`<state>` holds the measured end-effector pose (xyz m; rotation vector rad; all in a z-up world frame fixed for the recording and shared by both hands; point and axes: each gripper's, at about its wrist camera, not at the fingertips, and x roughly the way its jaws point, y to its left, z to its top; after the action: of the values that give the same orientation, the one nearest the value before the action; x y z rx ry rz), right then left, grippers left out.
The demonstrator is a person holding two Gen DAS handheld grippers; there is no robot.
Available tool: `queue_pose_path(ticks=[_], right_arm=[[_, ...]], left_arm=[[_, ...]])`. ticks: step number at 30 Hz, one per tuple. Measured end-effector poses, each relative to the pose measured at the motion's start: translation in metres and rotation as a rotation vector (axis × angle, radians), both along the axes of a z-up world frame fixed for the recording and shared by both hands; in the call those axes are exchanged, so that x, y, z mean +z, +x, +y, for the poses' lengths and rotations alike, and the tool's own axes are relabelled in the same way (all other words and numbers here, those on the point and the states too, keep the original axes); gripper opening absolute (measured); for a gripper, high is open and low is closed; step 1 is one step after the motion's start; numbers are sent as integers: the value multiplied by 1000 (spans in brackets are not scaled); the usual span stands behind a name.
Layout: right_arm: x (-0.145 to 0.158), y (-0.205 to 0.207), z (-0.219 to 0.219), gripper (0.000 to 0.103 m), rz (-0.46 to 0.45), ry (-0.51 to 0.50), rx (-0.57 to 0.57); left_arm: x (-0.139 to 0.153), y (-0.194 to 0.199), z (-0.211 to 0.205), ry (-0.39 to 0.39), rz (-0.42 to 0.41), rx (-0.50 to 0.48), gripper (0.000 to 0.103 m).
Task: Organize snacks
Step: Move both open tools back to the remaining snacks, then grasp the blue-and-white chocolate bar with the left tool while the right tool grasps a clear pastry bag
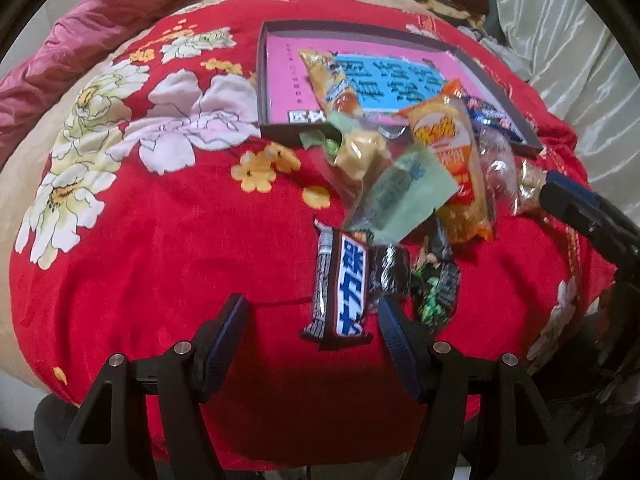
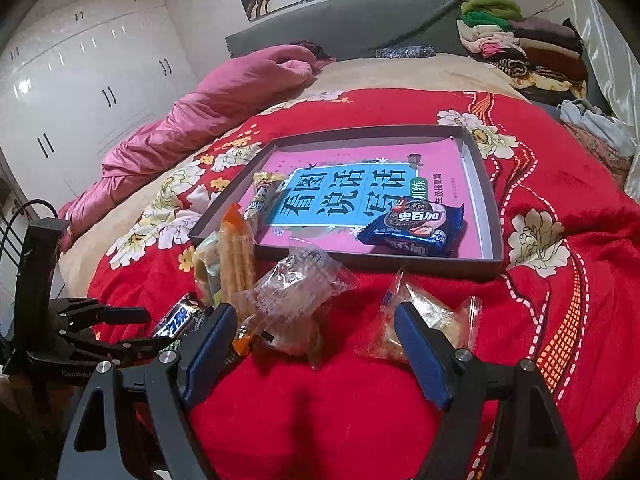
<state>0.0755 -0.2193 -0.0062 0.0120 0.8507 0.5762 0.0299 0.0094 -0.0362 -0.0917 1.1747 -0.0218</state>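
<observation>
Left gripper (image 1: pixel 312 320) hangs with jaws released astride the brown chocolate bar in its blue-and-white lettered wrapper (image 1: pixel 342 290), lying near on the red floral bedspread (image 1: pixel 160 248). Right gripper (image 2: pixel 316 344) likewise gapes, empty, above a clear crinkled snack packet (image 2: pixel 296 292). Recommend centring the bar before closing (wrapper looks slippery), then carrying it to the shallow grey cardboard tray (image 2: pixel 494 216) beyond.

I see warm, fairly dim indoor light with glare on the glossy white wardrobe doors (image 2: pixel 80 92). Left view looks smeared. Fisheye edges curve into black corners.
</observation>
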Motion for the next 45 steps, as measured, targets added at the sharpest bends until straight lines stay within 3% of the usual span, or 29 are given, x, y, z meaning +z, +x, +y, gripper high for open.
queue_pose_path(ticks=[8, 13, 21, 30, 35, 45], right_arm=[[-7, 4, 9, 81, 22, -9, 9], [-12, 11, 10, 81, 64, 39, -5], [-16, 22, 14, 80, 123, 114, -23], [-26, 31, 22, 65, 169, 117, -25], [-31, 37, 22, 47, 178, 118, -25], [-29, 46, 17, 39, 159, 135, -22]], left_arm=[[-6, 2, 2, 24, -11, 11, 68], [-4, 4, 6, 6, -38, 9, 57], [-4, 11, 8, -10, -58, 10, 56], [-8, 18, 6, -13, -60, 11, 56], [-9, 21, 4, -12, -63, 14, 56], [-13, 29, 1, -7, -66, 17, 54]])
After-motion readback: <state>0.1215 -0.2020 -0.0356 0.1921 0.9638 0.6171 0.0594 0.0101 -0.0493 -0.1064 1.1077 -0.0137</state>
